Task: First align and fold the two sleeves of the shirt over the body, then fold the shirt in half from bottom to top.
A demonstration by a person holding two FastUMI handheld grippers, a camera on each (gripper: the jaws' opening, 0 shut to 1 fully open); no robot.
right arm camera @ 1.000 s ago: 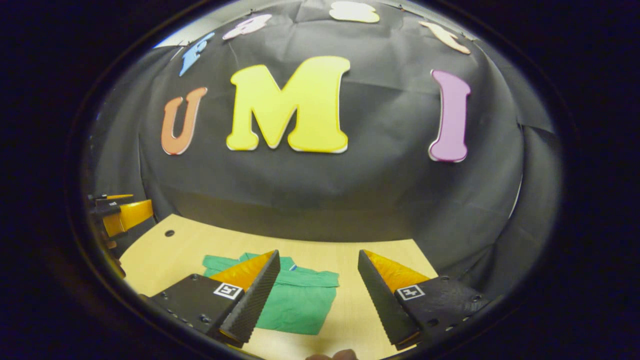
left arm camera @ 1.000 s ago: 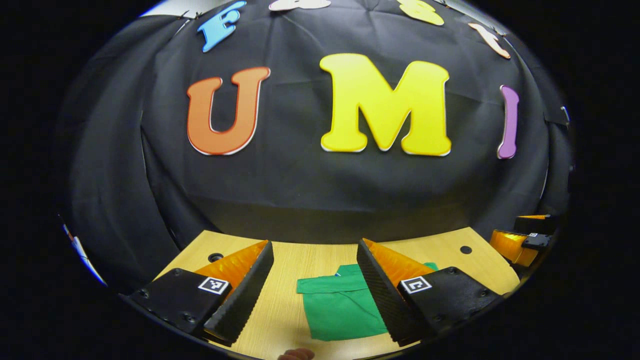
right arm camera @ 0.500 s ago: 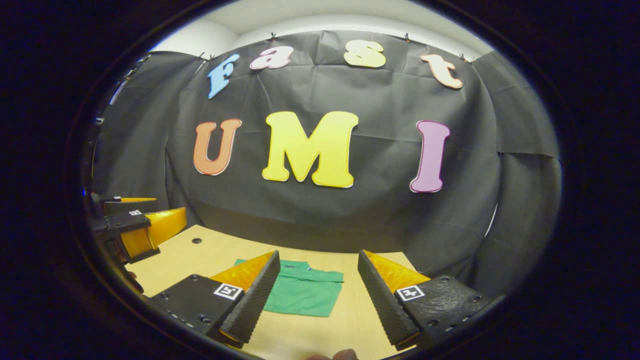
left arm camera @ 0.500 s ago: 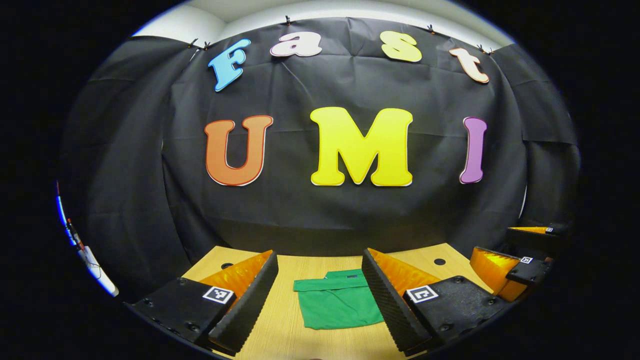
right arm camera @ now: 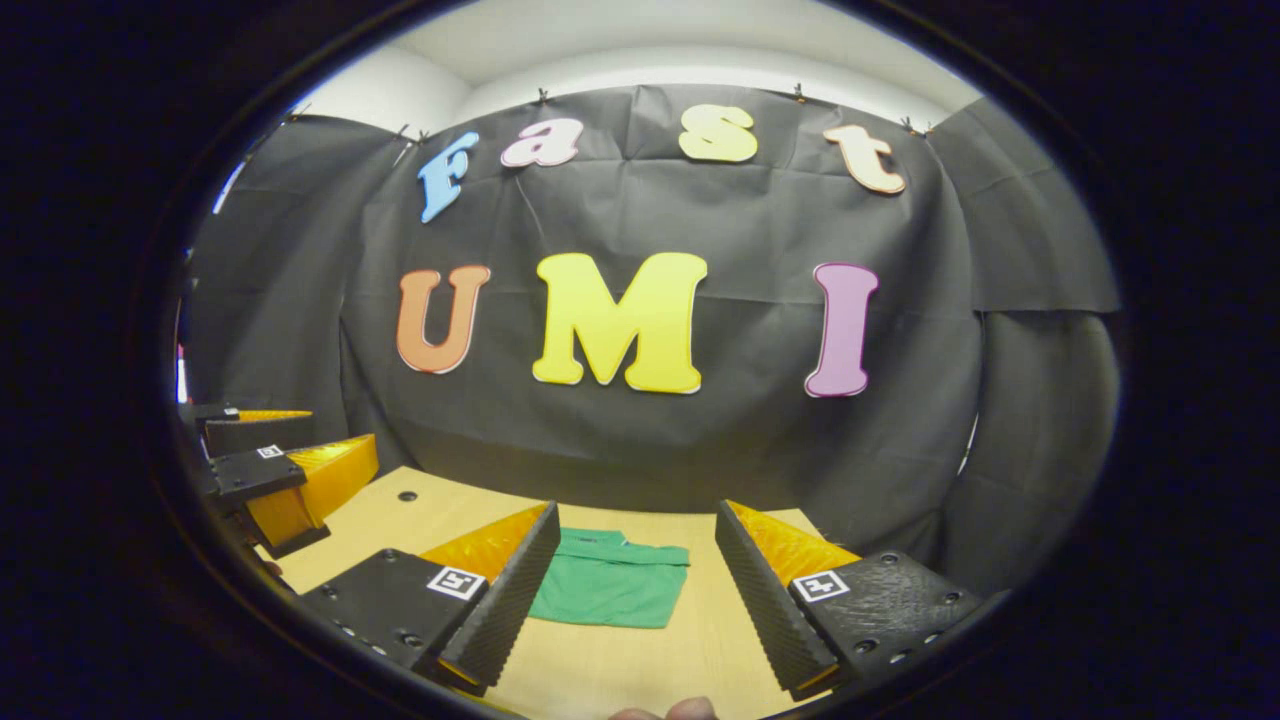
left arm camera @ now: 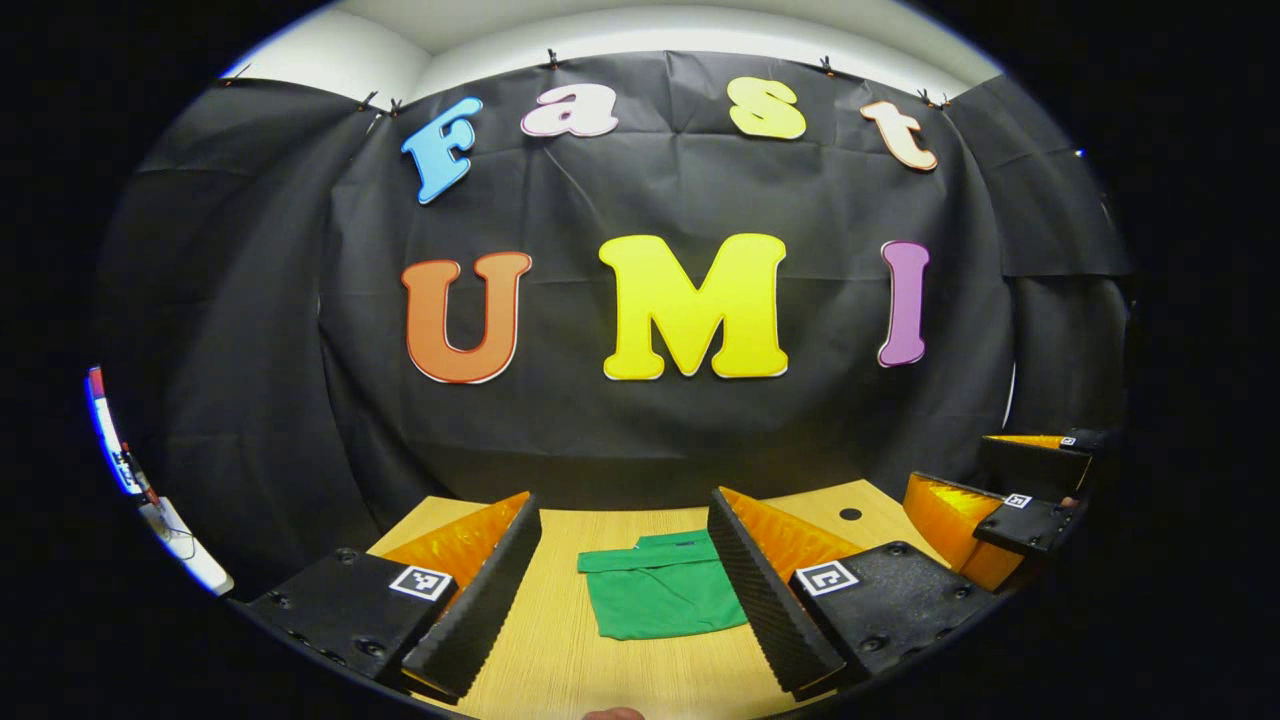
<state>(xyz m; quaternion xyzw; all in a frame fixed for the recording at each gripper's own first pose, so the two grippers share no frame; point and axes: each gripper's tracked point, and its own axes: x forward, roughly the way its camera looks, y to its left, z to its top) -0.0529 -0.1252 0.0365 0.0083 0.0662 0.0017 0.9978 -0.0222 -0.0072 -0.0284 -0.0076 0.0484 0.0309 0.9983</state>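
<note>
Black cloth wall (left arm camera: 640,430) at the back, pale wood table (left arm camera: 560,660) in front of it, w/ white room wall showing above the cloth.

Landmark = shirt (left arm camera: 660,595): green, folded to a compact rectangle, lying flat on the table approx mid-width, collar end toward the cloth.

Left gripper view, L to R:
- Left gripper (left arm camera: 625,590) held above the table's near edge, well back from the shirt. Fingers spread wide, nothing between them but air; no contact w/ shirt.
- Its left finger sits left of the shirt; its right finger overlaps the shirt's right edge in the pic, but is nearer the camera, not touching.
- Round hole (left arm camera: 850,514) in the tabletop, right of the shirt and farther back.
- Right gripper (left arm camera: 1010,500) at the far right, well apart from the shirt, raised off the table. Fingers stand apart, nothing held.
- Bit of a fingertip at the bottom edge, near side of the shirt.

Right gripper view, L to R:
- Left gripper (right arm camera: 290,455) at the far left, well apart from the shirt (right arm camera: 612,590), above the table (right arm camera: 690,640); fingers apart, empty.
- Hole (right arm camera: 407,495) left of the shirt, farther back.
- Right gripper (right arm camera: 638,590) fingers spread, released, empty. Left finger covers the shirt's left edge in the pic; right finger stands right of the shirt, bare table between.
- Fingertips (right arm camera: 668,710) at the bottom edge.
</note>
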